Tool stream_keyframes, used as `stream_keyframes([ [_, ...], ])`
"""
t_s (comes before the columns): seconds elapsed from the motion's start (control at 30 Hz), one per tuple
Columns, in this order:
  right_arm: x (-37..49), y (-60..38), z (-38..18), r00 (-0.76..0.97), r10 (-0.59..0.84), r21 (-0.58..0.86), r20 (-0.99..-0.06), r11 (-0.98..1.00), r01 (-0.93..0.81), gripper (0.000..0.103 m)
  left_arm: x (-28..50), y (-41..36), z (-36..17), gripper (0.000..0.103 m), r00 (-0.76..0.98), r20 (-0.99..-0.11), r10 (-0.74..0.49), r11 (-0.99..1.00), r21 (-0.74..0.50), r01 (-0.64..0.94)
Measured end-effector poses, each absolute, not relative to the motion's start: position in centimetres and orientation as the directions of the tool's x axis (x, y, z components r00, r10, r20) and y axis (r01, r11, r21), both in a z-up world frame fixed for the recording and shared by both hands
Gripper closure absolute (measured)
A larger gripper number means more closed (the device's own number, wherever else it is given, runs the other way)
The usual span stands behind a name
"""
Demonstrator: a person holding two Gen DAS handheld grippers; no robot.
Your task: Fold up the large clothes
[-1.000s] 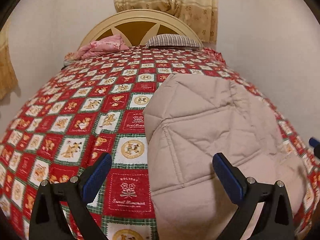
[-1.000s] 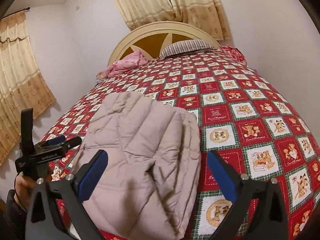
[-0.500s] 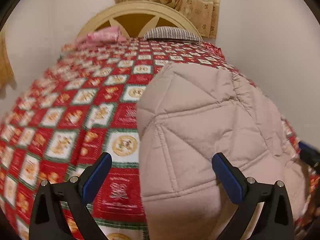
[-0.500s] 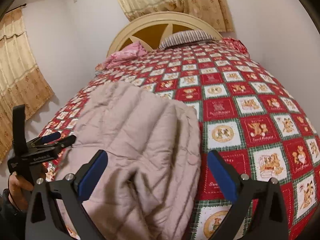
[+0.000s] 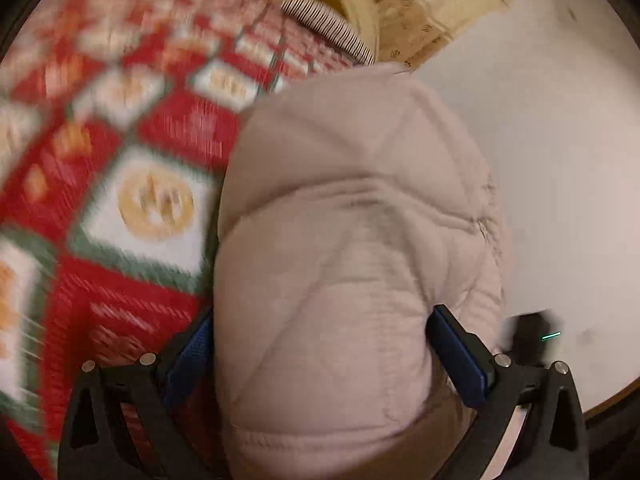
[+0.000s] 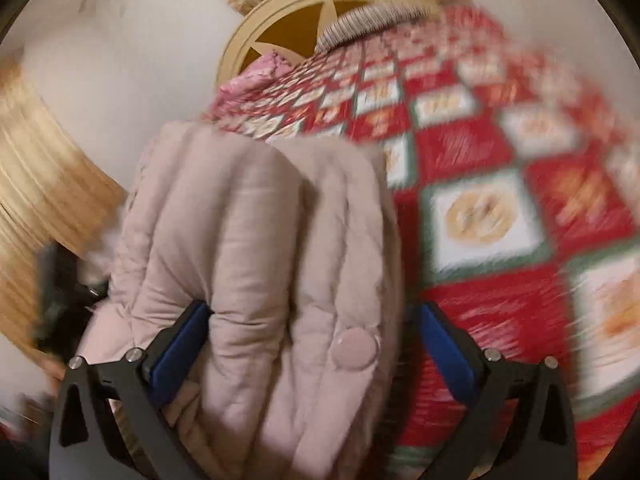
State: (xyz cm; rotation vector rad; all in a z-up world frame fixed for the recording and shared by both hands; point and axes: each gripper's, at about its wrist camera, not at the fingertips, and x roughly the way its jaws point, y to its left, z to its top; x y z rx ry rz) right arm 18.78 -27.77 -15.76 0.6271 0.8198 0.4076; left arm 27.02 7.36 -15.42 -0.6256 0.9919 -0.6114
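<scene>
Bedspread [image 5: 120,168] motion-blurred, jacket's [image 6: 260,240] lower edge cut off, perhaps another device [image 5: 532,336] smeared at right

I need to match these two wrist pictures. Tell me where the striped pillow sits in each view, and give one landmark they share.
Left wrist: the striped pillow is at the top, just left of centre, above the pink quilted coat.
Right wrist: the striped pillow is at the top, right of centre, at the far edge of the red bedspread.
Shared landmark: the cream headboard right behind the pillow.
</scene>
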Motion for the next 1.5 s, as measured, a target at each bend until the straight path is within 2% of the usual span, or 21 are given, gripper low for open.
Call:
stream_keyframes([
  [0.03, 18.5, -27.5, -15.6, 0.636, 0.55, 0.64, -0.541, 0.76, -0.112, 0.0, 27.2, 7.5, -16.0, 0.001, 0.395, -0.546, -0.739, 0.643, -0.747, 0.169],
  [0.17, 18.7, -25.2, -15.1, 0.563, 0.607, 0.615, -0.56, 0.761, -0.207, 0.0, 26.7, 6.1, -15.3, 0.001, 0.402, -0.555, -0.728, 0.669, -0.704, 0.24],
  [0.43, 18.9, -25.0, -15.1, 0.575, 0.589, 0.615, -0.568, 0.768, -0.179, 0.0, 27.1, 4.5, -14.9, 0.002, 0.408, -0.568, -0.715, 0.687, -0.681, 0.254],
  [0.47, 18.7, -24.9, -15.0, 0.575, 0.586, 0.613, -0.571, 0.77, -0.177, 0.0, 27.0, 4.3, -14.8, 0.004, 0.412, -0.57, -0.711, 0.691, -0.675, 0.26],
  [0.5, 18.4, -24.5, -14.9, 0.575, 0.581, 0.609, -0.576, 0.774, -0.173, 0.001, 26.7, 4.1, -14.5, 0.011, 0.42, -0.568, -0.708, 0.695, -0.667, 0.269],
  [0.53, 18.2, -24.9, -14.9, 0.575, 0.58, 0.609, -0.578, 0.775, -0.169, 0.005, 26.3, 3.6, -14.2, 0.017, 0.431, -0.566, -0.703, 0.7, -0.656, 0.281],
  [0.63, 16.3, -24.3, -14.3, 0.576, 0.589, 0.63, -0.568, 0.761, -0.156, 0.023, 24.3, 3.4, -12.9, 0.025, 0.452, -0.558, -0.696, 0.709, -0.633, 0.311],
  [0.73, 13.3, -23.4, -13.2, 0.593, 0.566, 0.605, -0.572, 0.78, -0.161, 0.034, 22.3, 3.9, -12.1, 0.026, 0.442, -0.548, -0.71, 0.696, -0.639, 0.326],
  [0.87, 8.7, -22.6, -11.7, 0.605, 0.563, 0.603, -0.563, 0.781, -0.165, 0.044, 18.7, 4.5, -10.6, 0.026, 0.432, -0.53, -0.73, 0.678, -0.642, 0.358],
  [1.23, 1.3, -23.1, -10.1, 0.657, 0.53, 0.615, -0.536, 0.778, -0.126, 0.052, 12.9, 4.2, -10.1, 0.026, 0.392, -0.491, -0.778, 0.628, -0.643, 0.44],
  [1.5, -2.1, -25.7, -6.9, 0.716, 0.493, 0.6, -0.495, 0.79, -0.129, 0.055, 10.1, -0.3, -7.7, 0.026, 0.331, -0.463, -0.822, 0.567, -0.623, 0.538],
])
